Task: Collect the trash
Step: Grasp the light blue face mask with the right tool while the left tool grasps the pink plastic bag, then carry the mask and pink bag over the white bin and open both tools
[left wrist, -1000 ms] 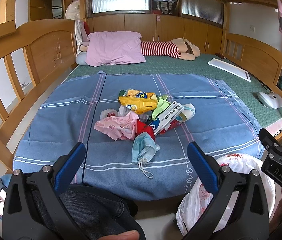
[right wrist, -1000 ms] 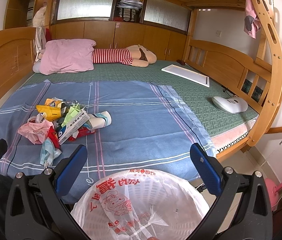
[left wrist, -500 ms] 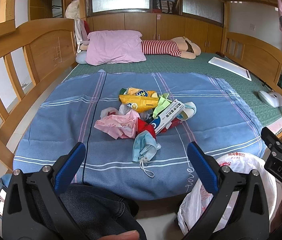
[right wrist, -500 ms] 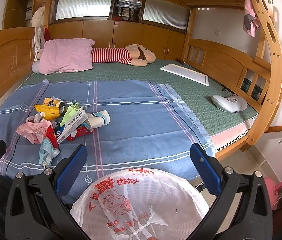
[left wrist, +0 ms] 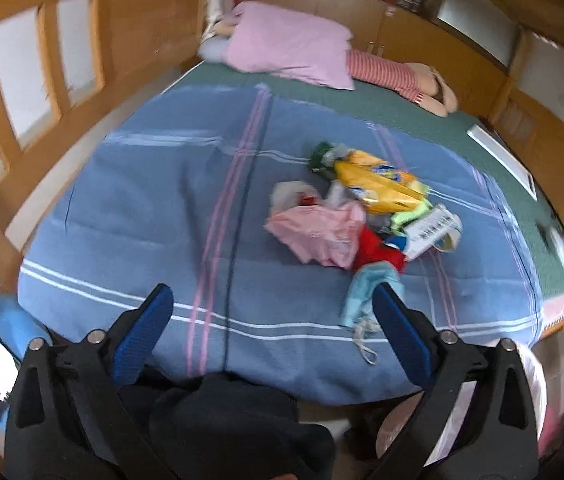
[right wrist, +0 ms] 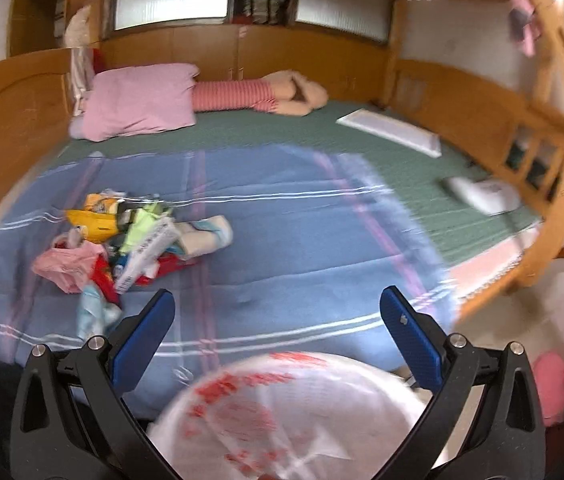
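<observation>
A heap of trash (left wrist: 366, 216) lies on the blue blanket (left wrist: 161, 208): a yellow snack bag (left wrist: 382, 188), a pink plastic bag (left wrist: 318, 232), a red wrapper, a white carton and a light-blue face mask (left wrist: 366, 292). My left gripper (left wrist: 269, 308) hangs over the blanket's near edge; its jaws are closing with nothing between them, and the mask sits just beside the right finger. My right gripper (right wrist: 277, 316) stands open and empty above a white bin lined with a red-printed bag (right wrist: 298, 416). The heap (right wrist: 129, 240) is to its left.
A pink pillow (left wrist: 290, 48) and a striped plush toy (left wrist: 402, 76) lie at the head of the bed. A white board (right wrist: 390, 132) and a white device (right wrist: 482, 192) rest on the green mat at right. Wooden rails (left wrist: 41, 64) enclose the bed. A dark-trousered leg (left wrist: 221, 424) is below my left gripper.
My left gripper has swung left and down and rolled, so the trash heap now sits to the right of its view. The right gripper has shifted slightly forward over the bin.
</observation>
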Demonstrator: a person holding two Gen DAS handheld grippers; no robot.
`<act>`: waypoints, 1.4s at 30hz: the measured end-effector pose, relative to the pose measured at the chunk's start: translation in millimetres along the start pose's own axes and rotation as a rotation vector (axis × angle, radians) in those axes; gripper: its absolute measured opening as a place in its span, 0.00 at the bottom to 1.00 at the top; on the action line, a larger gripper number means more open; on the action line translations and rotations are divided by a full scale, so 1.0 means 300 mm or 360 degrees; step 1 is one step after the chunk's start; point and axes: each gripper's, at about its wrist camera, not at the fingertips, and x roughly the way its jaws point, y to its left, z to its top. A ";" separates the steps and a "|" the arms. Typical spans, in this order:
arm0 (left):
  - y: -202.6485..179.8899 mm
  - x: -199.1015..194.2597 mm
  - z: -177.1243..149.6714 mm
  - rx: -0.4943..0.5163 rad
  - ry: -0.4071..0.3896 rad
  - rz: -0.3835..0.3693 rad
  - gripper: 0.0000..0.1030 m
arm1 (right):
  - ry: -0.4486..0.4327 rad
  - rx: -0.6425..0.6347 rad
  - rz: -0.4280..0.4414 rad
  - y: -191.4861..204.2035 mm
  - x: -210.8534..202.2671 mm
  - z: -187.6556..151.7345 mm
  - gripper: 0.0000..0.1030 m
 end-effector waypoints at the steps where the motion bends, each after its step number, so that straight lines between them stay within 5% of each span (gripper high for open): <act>1: 0.014 0.012 0.001 -0.0021 0.0012 -0.0003 0.86 | 0.0016 -0.0008 0.0048 0.029 0.039 0.005 0.98; 3: 0.044 0.043 0.007 -0.0073 0.0052 -0.0019 0.68 | 0.0070 -0.0026 0.0183 0.100 0.106 0.010 0.96; 7: 0.073 0.105 0.035 -0.0135 0.0113 -0.0044 0.60 | 0.0214 -0.0087 0.0465 0.308 0.244 -0.002 0.85; 8: 0.076 0.120 0.049 -0.0151 0.0112 -0.0036 0.62 | 0.0247 -0.0121 0.0510 0.365 0.277 -0.009 0.80; 11: 0.079 0.181 0.103 -0.0224 0.0051 -0.0030 0.91 | 0.0322 -0.0206 0.0540 0.497 0.363 -0.035 0.69; 13: 0.070 0.238 0.136 -0.0256 0.0052 -0.0031 0.91 | 0.0386 -0.0259 0.0539 0.556 0.418 -0.056 0.59; 17: 0.039 0.388 0.191 -0.0308 0.0184 -0.0028 0.91 | 0.0499 -0.0299 0.0582 0.580 0.463 -0.092 0.16; 20: 0.001 0.490 0.205 -0.0325 0.0299 -0.0103 0.89 | 0.0477 -0.0224 0.0638 0.528 0.435 -0.092 0.11; 23: -0.047 0.550 0.199 -0.0254 0.0343 -0.0174 0.58 | 0.0441 -0.0145 0.0669 0.459 0.406 -0.086 0.10; 29: -0.049 0.551 0.160 -0.0215 0.0365 -0.0308 0.27 | 0.0398 0.0031 0.0684 0.316 0.343 -0.089 0.09; 32: -0.032 0.516 0.139 -0.0265 0.0329 -0.0381 0.25 | 0.0347 0.0067 0.0652 0.256 0.309 -0.086 0.09; 42: 0.029 0.312 0.174 -0.0328 -0.0001 -0.0263 0.24 | 0.0256 0.0134 0.0600 0.145 0.272 -0.047 0.08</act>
